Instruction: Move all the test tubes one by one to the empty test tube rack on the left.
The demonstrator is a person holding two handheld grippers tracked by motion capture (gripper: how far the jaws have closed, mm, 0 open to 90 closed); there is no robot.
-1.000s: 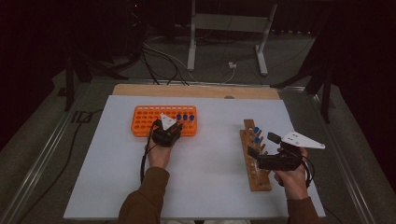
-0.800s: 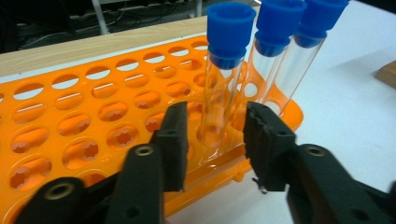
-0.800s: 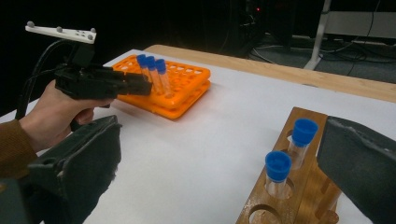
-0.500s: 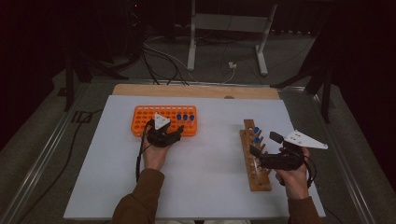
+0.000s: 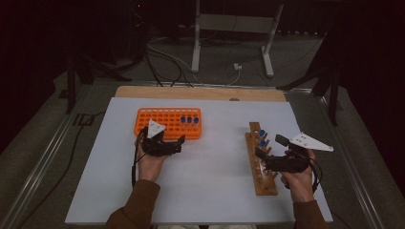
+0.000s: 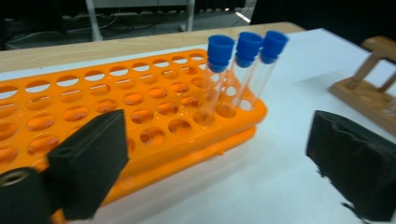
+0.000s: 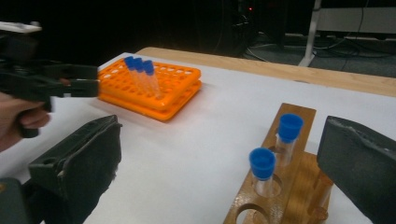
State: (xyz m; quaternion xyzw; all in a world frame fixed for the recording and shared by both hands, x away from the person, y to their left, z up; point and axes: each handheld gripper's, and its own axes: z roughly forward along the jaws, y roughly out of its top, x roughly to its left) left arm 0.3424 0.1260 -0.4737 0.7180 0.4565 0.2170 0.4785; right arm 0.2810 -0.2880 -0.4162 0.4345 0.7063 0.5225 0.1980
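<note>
A white-topped table (image 5: 210,191) with a bare wooden far edge is carrying an orange plastic tube rack (image 5: 157,119) and a long wooden tube stand (image 5: 265,183), well apart.

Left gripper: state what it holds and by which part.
Nothing. The left gripper has just been opening, jaws wide and empty, the three capped tubes standing free in the orange rack.
</note>
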